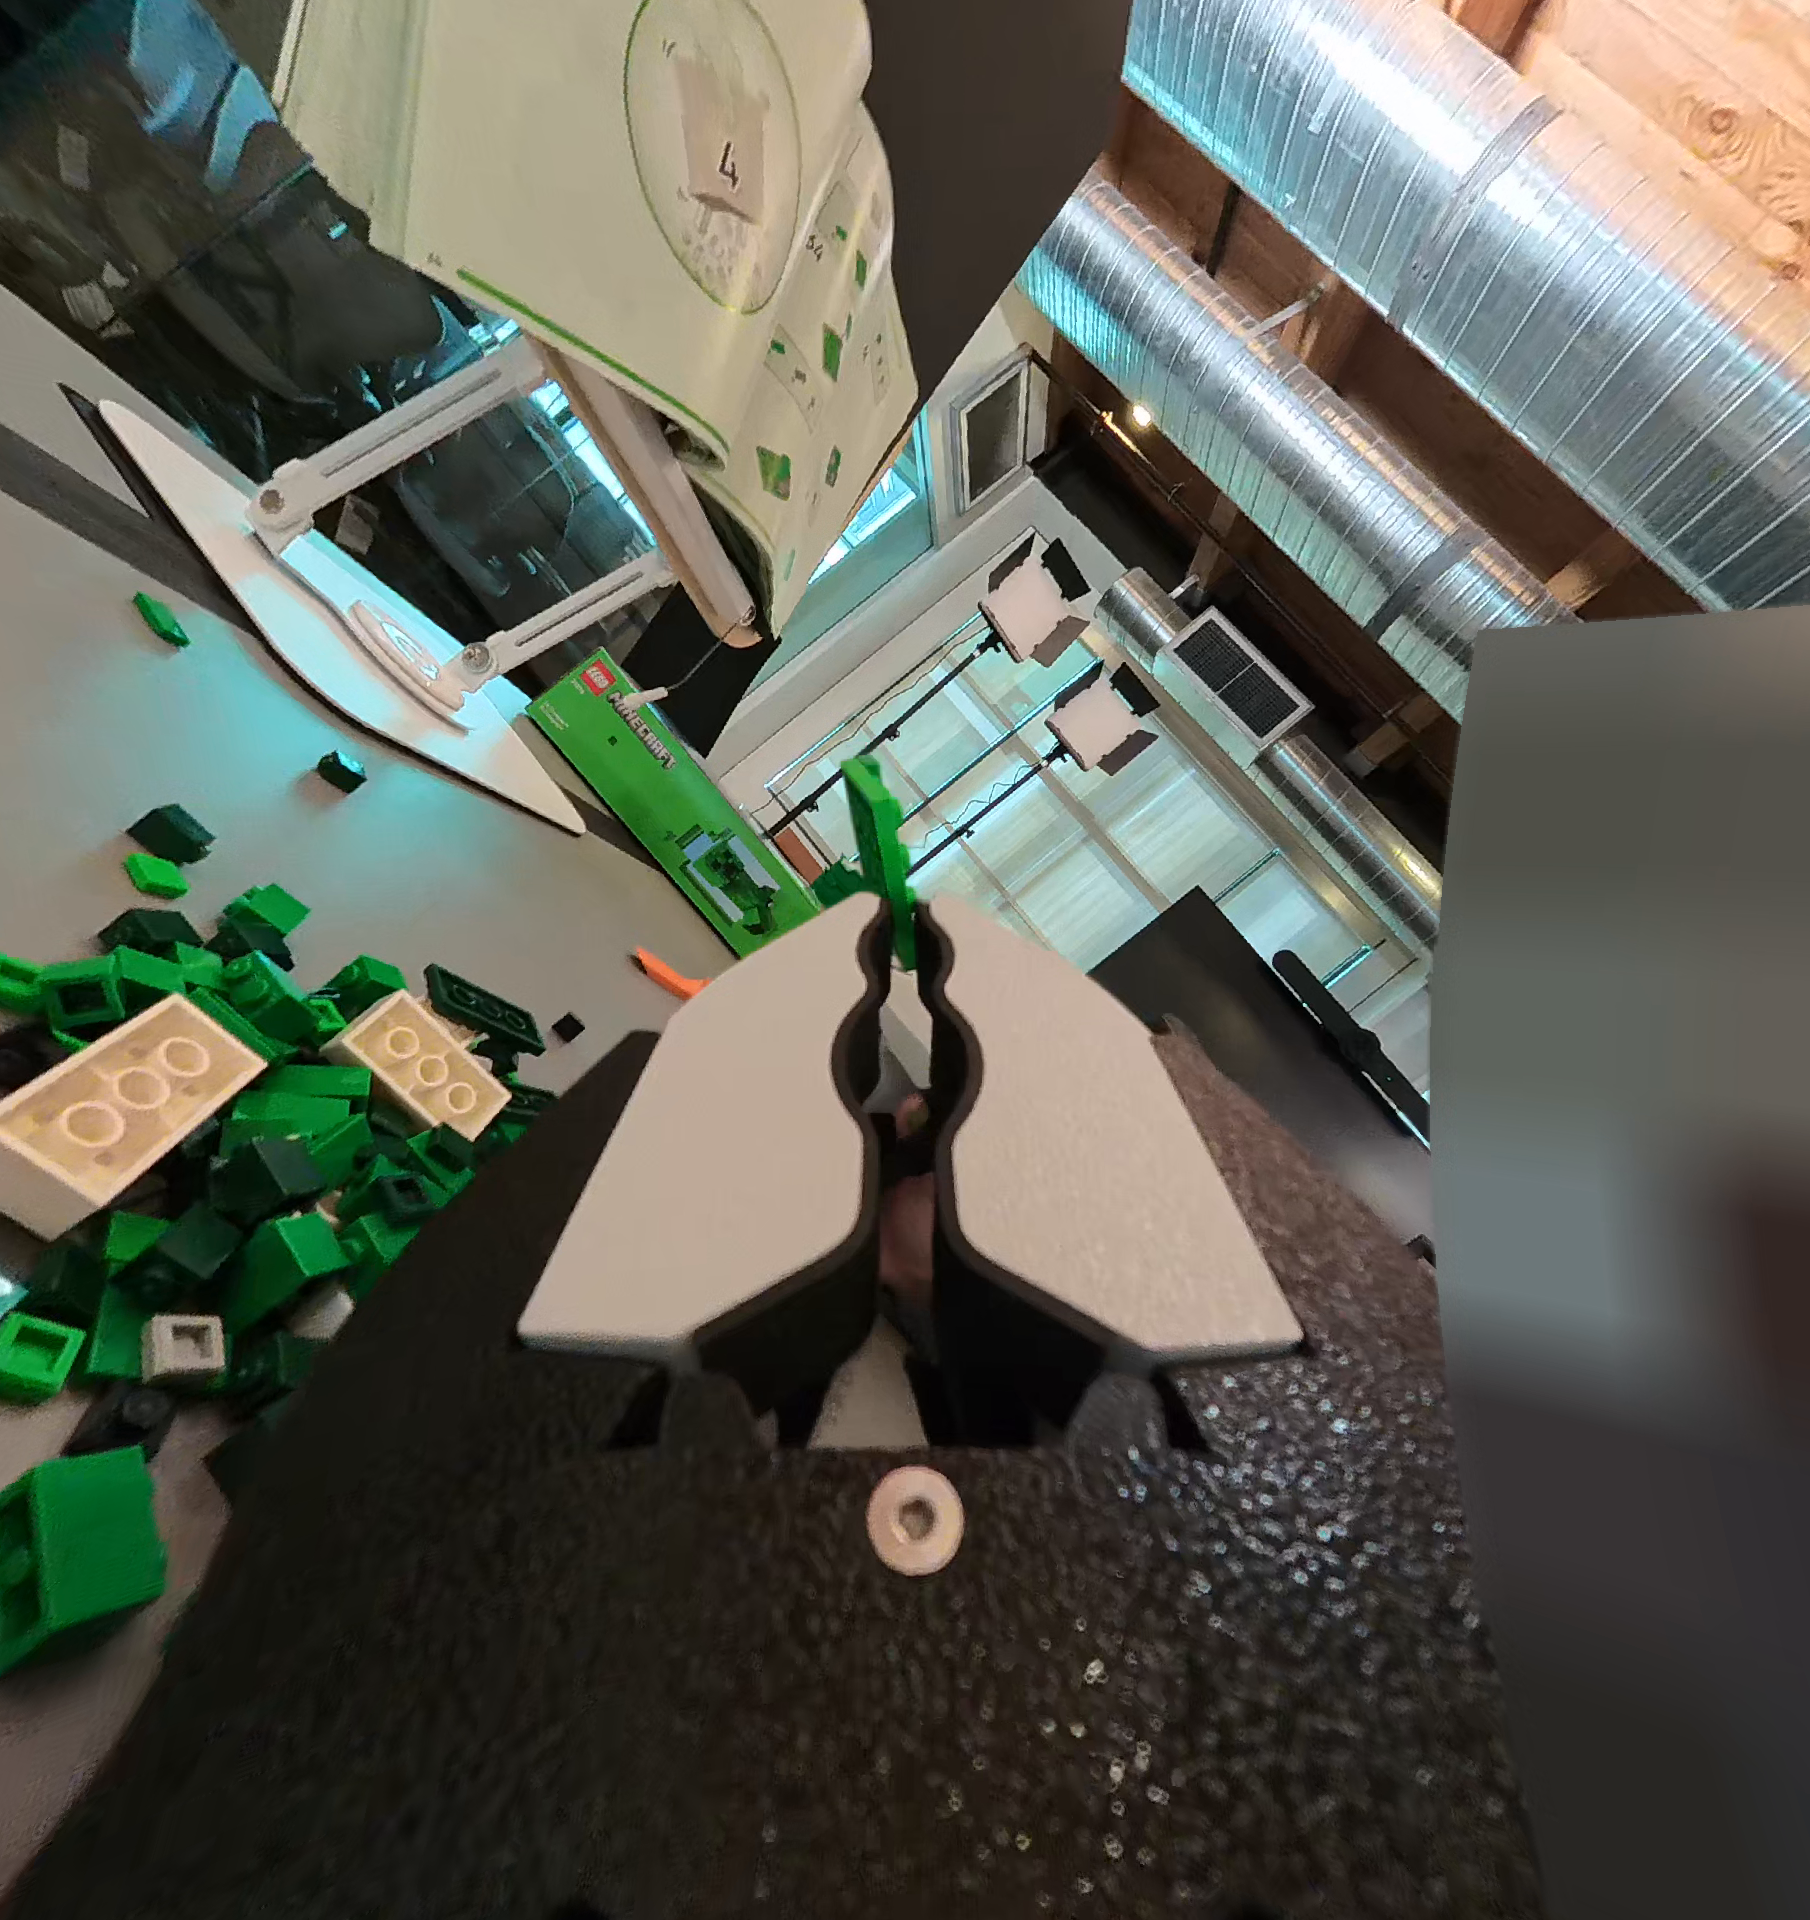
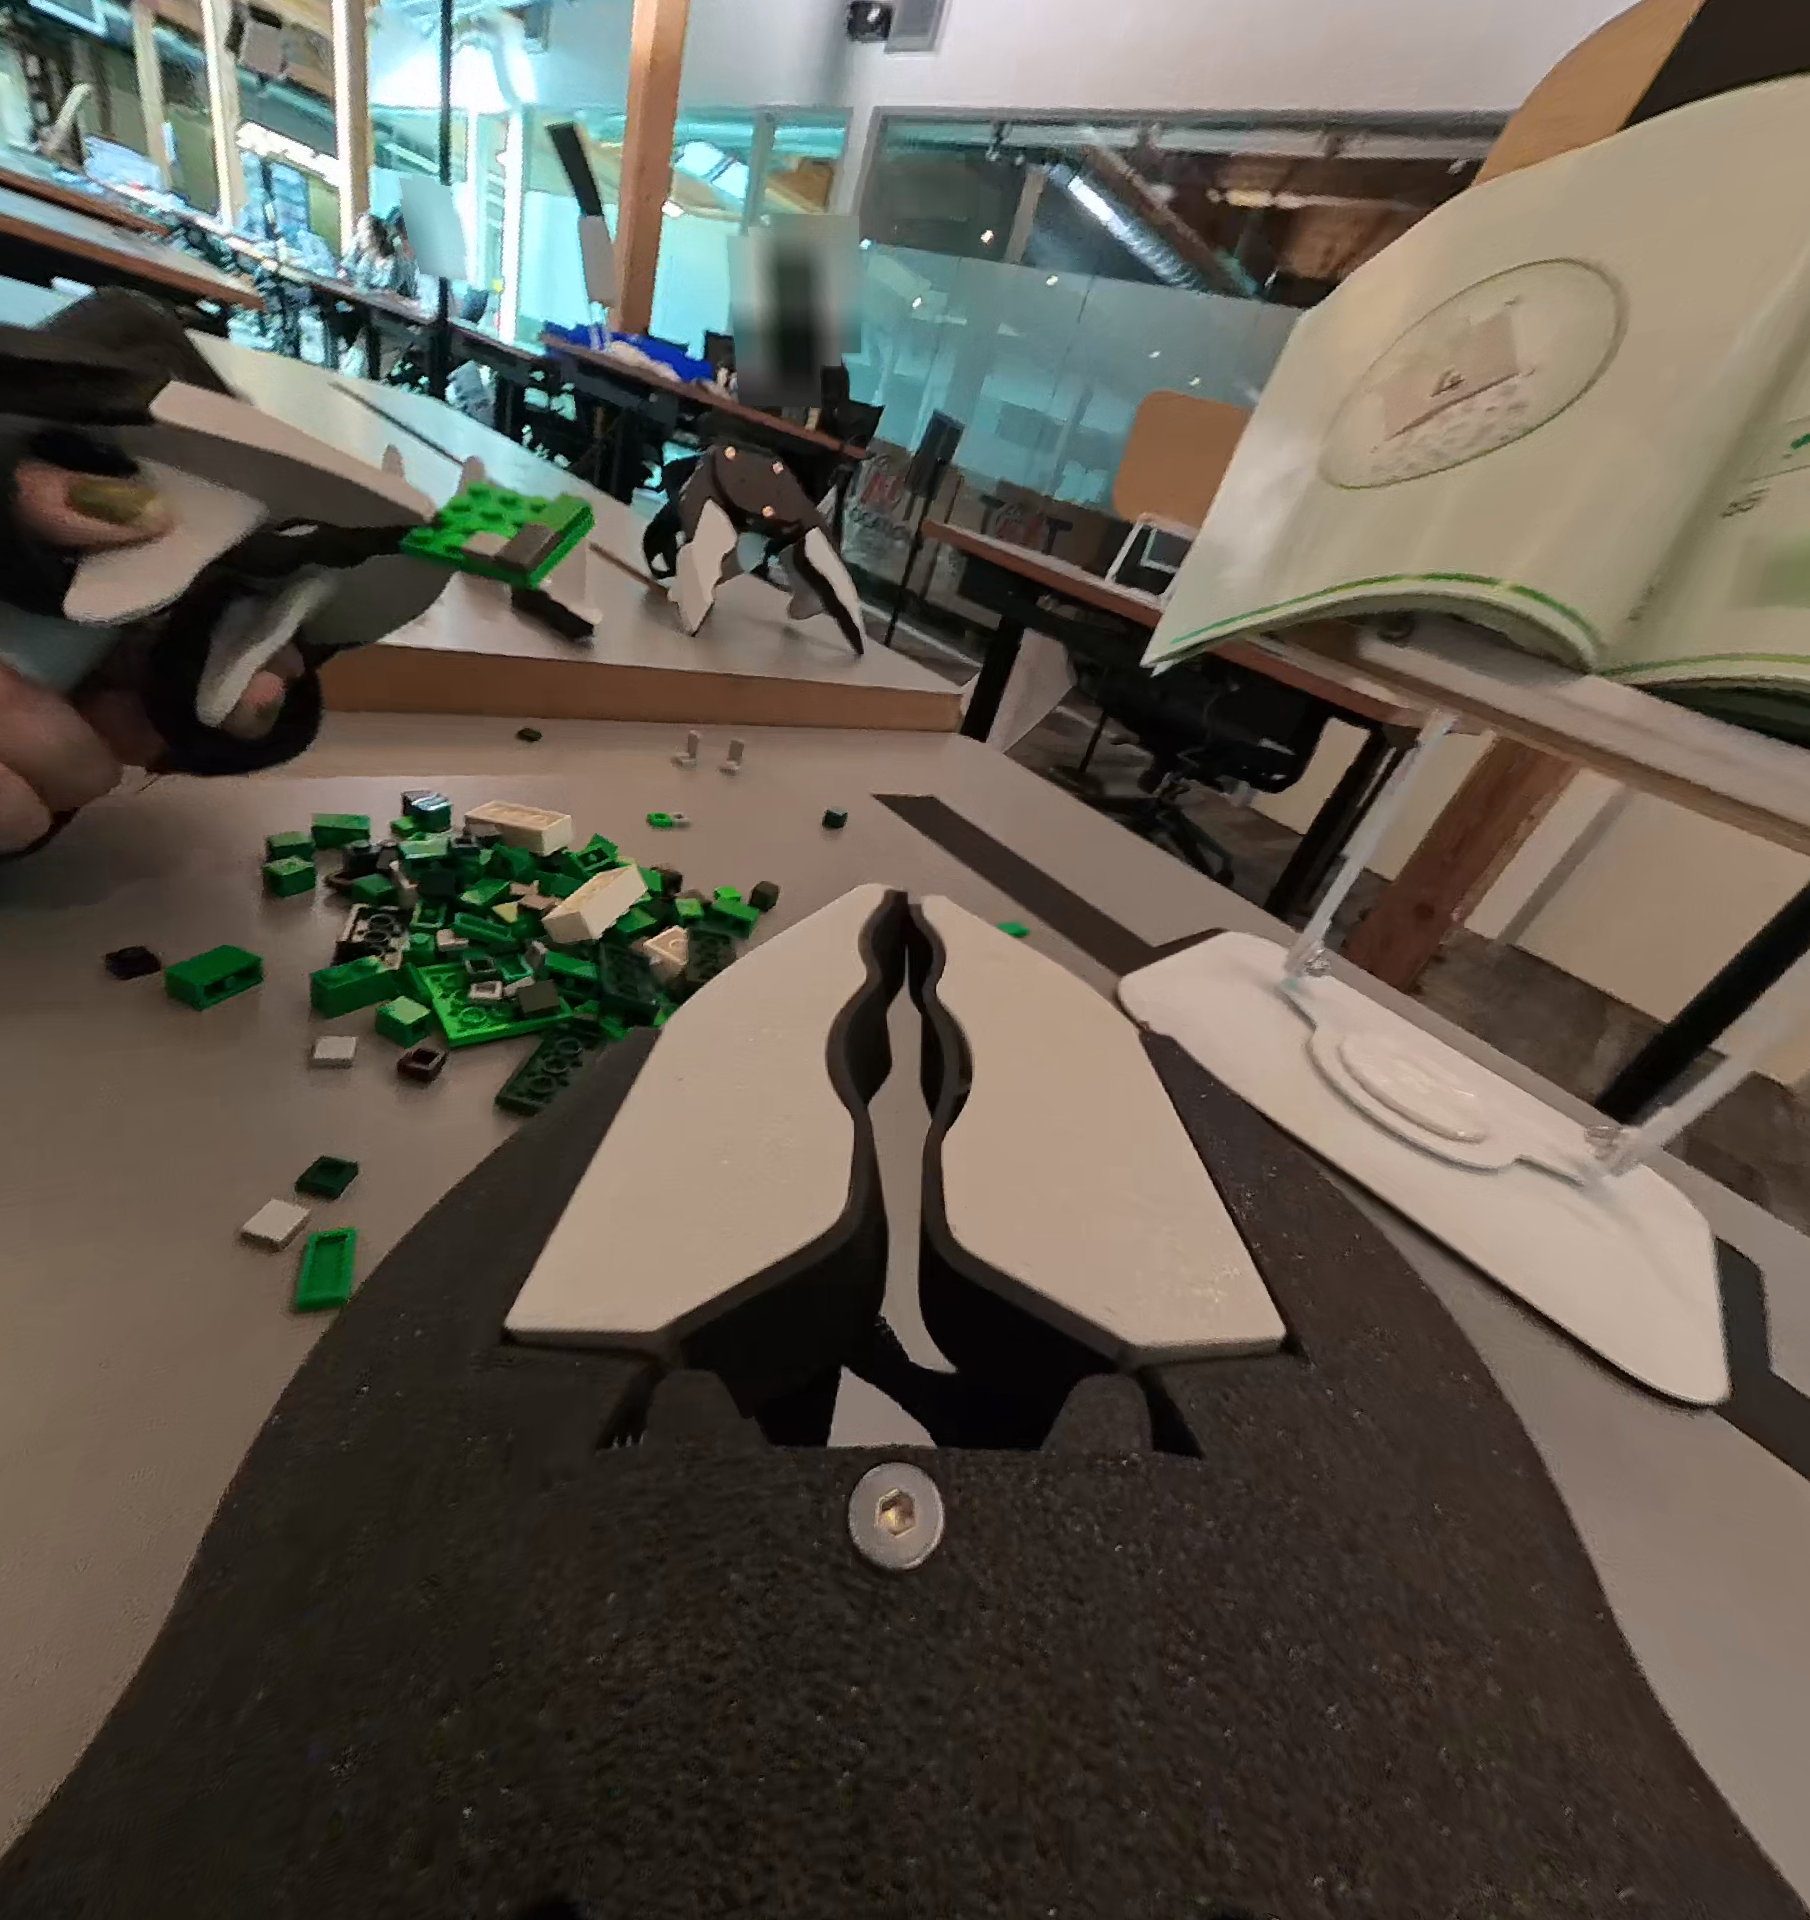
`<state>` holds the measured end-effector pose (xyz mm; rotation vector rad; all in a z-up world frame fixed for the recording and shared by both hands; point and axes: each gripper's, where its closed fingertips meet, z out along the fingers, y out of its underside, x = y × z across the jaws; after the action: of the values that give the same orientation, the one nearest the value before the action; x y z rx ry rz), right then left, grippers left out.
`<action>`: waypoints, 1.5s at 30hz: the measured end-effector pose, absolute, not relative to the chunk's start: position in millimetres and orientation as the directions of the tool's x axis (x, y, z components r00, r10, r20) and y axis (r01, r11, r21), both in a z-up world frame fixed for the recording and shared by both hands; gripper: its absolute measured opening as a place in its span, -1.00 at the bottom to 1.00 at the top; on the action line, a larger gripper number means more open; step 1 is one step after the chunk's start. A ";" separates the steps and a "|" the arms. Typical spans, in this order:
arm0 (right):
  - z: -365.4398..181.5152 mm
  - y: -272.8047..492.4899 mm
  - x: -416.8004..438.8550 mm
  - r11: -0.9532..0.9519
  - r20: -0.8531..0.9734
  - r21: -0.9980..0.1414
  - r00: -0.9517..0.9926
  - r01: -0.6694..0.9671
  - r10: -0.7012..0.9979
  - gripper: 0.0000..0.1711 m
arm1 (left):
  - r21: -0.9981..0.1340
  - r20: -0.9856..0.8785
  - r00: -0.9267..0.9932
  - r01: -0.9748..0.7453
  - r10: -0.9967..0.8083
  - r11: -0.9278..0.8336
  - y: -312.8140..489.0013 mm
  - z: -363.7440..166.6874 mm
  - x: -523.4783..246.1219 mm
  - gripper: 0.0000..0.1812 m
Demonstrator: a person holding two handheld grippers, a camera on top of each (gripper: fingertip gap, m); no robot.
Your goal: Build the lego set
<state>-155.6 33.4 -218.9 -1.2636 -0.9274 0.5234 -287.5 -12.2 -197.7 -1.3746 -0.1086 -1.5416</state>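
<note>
My left gripper (image 1: 903, 914) is shut on a thin bright green plate (image 1: 878, 836), which sticks up edge-on from its tips, raised above the table. In the right wrist view this gripper (image 2: 418, 530) is at the upper left, held by a hand, and the green plate (image 2: 496, 520) carries a grey tile on top. My right gripper (image 2: 906, 902) is shut, its tips touching with nothing between them, low over the table just right of the brick pile (image 2: 506, 935). The pile of green, dark green, white and grey bricks also shows in the left wrist view (image 1: 205, 1122).
An open instruction booklet (image 2: 1503, 416) rests on a clear stand with a white base (image 2: 1452, 1143) at the right. A green set box (image 1: 662, 800) and an orange tool (image 1: 662, 971) lie beyond the pile. Loose bricks are scattered on the grey table (image 2: 101, 1143).
</note>
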 end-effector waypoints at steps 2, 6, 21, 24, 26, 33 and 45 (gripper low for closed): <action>-221.4 33.7 -156.9 0.234 0.280 -0.960 0.538 0.154 0.795 -1.00 | -0.525 0.791 0.182 0.692 -0.584 -0.496 -12.2 -203.2 -286.6 -0.96; -222.9 29.7 -159.6 0.202 0.243 -0.970 0.487 0.135 0.839 -1.00 | -0.525 0.808 0.199 0.669 -0.554 -0.526 -13.1 -210.5 -287.6 -0.96; -233.1 22.9 -169.1 0.180 0.245 -0.965 0.403 0.192 0.882 -1.00 | -0.552 0.774 0.293 0.746 -0.561 -0.372 -11.3 -198.4 -322.0 -0.96; -234.8 21.2 -170.7 0.170 0.235 -0.965 0.380 0.198 0.895 -1.00 | -0.562 0.761 0.312 0.755 -0.569 -0.337 -12.9 -194.6 -327.5 -0.96; -237.4 14.7 -174.1 0.176 0.240 -0.962 0.333 0.210 0.912 -1.00 | -0.559 0.759 0.318 0.765 -0.568 -0.320 -13.2 -193.5 -331.7 -0.97; -265.9 -24.6 -197.5 0.215 0.246 -0.886 0.024 0.410 0.969 -0.83 | -0.550 0.772 0.317 0.769 -0.552 -0.327 -12.3 -200.1 -342.9 -0.97; -309.9 -56.9 -176.4 0.037 -0.052 -0.709 -0.105 0.704 0.993 -0.84 | -0.514 0.788 0.262 0.779 -0.557 -0.360 -10.7 -201.4 -340.7 -0.96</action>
<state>-176.4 -56.9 -309.9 -1.7106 -1.8599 0.8262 -340.7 -10.7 -201.4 -1.3360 -0.2313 -1.4144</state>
